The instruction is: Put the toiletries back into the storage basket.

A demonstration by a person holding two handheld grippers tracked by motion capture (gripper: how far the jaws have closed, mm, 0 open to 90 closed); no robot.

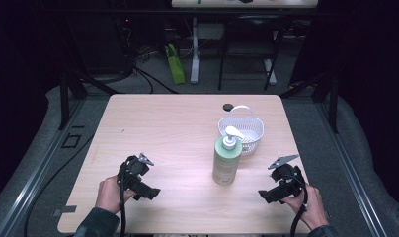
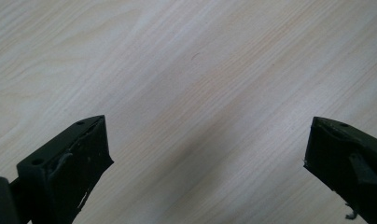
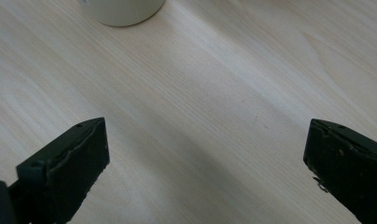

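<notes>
A pale green pump bottle with a white pump head stands upright on the light wooden table, right of centre. Its rounded base shows at the top edge of the right gripper view. Just behind it sits a white perforated basket with a raised handle. My left gripper rests near the front left, held in a hand, pointing inward; its jaws stand wide apart over bare wood. My right gripper is at the front right, pointing toward the bottle, open, with nothing between its jaws.
A small dark round disc lies on the table behind the basket. Beyond the far edge are desk legs, cables and a green object on the grey floor. Metal rails run along both sides of the table.
</notes>
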